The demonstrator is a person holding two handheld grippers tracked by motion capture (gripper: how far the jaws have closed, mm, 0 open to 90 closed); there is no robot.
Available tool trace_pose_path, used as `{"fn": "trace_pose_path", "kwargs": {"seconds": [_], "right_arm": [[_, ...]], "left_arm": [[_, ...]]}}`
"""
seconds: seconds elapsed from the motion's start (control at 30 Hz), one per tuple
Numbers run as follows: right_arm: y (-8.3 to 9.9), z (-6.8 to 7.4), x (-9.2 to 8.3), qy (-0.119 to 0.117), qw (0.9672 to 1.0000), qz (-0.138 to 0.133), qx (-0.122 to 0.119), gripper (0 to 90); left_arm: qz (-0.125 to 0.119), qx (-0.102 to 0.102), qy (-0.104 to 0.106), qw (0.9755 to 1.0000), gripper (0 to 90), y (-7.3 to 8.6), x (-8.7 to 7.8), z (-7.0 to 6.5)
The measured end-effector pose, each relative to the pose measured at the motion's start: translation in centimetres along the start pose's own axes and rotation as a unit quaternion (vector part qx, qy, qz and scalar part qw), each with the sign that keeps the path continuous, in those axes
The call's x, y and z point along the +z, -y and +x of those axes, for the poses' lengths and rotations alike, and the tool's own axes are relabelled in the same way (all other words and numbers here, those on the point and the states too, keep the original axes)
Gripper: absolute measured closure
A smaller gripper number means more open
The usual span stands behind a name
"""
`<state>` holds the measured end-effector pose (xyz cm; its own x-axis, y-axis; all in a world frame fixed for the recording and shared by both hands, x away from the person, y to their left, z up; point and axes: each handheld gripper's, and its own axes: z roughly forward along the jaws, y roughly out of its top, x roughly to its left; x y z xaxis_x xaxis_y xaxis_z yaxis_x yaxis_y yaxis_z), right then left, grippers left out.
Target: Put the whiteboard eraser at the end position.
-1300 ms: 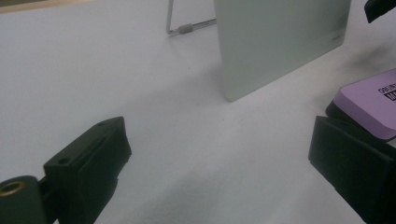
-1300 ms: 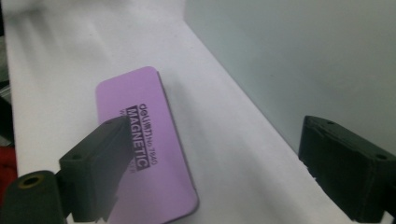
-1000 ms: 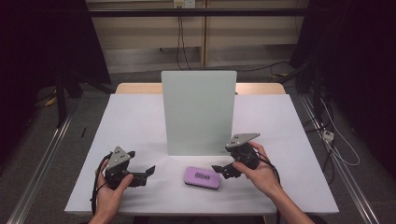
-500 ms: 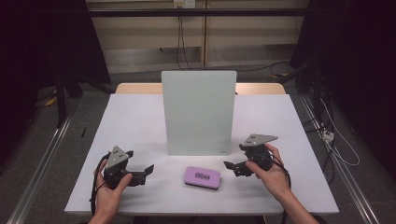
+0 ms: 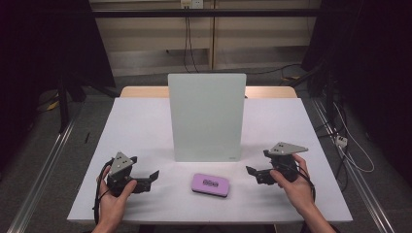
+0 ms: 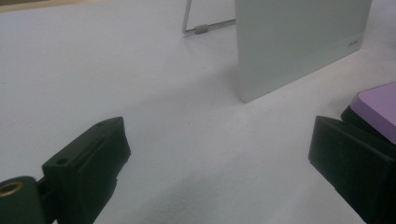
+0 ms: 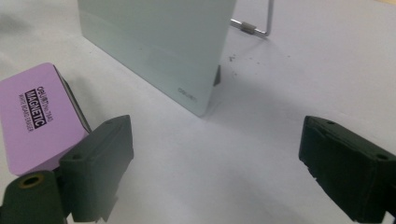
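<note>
- The table (image 5: pixel 145 121) was a plain matt white top, its near edge running just below both hands and its side edges dropping to grey floor and metal rails.
- A pale, smooth whiteboard (image 5: pixel 206 116) stood upright at the middle, leaning on a thin wire stand (image 7: pixel 259 25) behind it; its corners were rounded and a small maker's mark sat at its lower right.
- The purple eraser (image 5: pixel 210 185) lay flat near the front edge, just in front of the board's base, between the two grippers and touching neither.
- It was a rounded rectangular block with a purple top printed in black, over a dark underside (image 6: pixel 359 116).
- The left gripper (image 5: pixel 154 174) rested low at the near left, jaws released and wide apart with nothing between them, pointing right toward the eraser.
- The right gripper (image 5: pixel 249 171) sat at the near right, jaws likewise spread and empty, pointing left; bare tabletop separated it from the eraser.
- Open white surface lay wide on both sides of the board and along the near strip.
- The jaws were blocky, matt black pieces with flat faces.
</note>
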<state>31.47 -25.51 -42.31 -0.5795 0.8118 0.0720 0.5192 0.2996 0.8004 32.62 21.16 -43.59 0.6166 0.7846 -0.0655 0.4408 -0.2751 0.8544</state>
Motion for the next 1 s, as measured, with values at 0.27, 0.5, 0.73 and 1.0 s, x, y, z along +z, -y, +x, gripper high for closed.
{"fn": "trace_pose_path", "kwargs": {"seconds": [0.27, 0.5, 0.73, 1.0], "right_arm": [[1.4, -1.0, -0.9, 0.020, 0.9996, -0.004, 0.018, 10.3], [2.3, -1.3, -2.0, 0.039, 0.9987, -0.023, 0.023, 10.4], [3.7, -1.7, -2.3, 0.046, 0.9982, -0.018, 0.035, 10.4], [4.6, -2.1, -3.0, 0.059, 0.9962, -0.033, 0.054, 10.4]], "left_arm": [[-0.008, -0.008, -0.014, 0.9998, 4.6, 0.0, -0.3, 0.3], [-0.008, -0.012, -0.010, 0.9998, 4.6, 0.0, -0.4, 0.3], [-0.007, -0.015, -0.011, 0.9998, 4.6, 0.0, -0.4, 0.4], [-0.007, -0.015, -0.010, 0.9998, 4.6, 0.1, -0.5, 0.4]]}}
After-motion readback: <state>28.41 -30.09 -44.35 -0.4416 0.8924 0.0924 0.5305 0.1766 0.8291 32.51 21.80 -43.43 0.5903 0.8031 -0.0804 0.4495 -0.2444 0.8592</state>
